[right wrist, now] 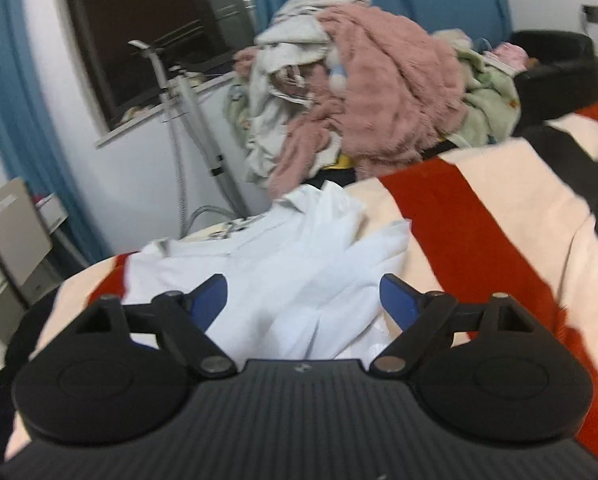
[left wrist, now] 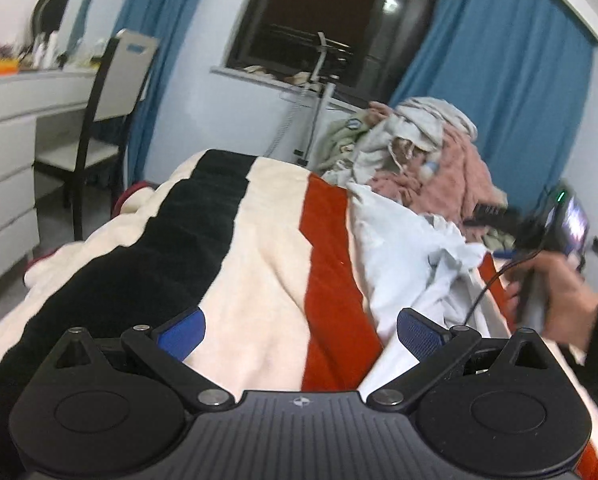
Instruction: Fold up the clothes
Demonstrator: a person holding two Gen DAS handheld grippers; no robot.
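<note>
A crumpled white shirt lies on a bed covered by a cream, black and red striped blanket. The shirt also shows in the left wrist view, to the right of my left gripper. My left gripper is open and empty above the blanket's cream and red stripes. My right gripper is open and empty, just above the near part of the white shirt. The right gripper also shows in the left wrist view, held in a hand above the shirt's far side.
A heap of pink, cream and green clothes is piled at the bed's far end. A garment steamer stand stands by the dark window. A chair and a white dresser stand left of the bed.
</note>
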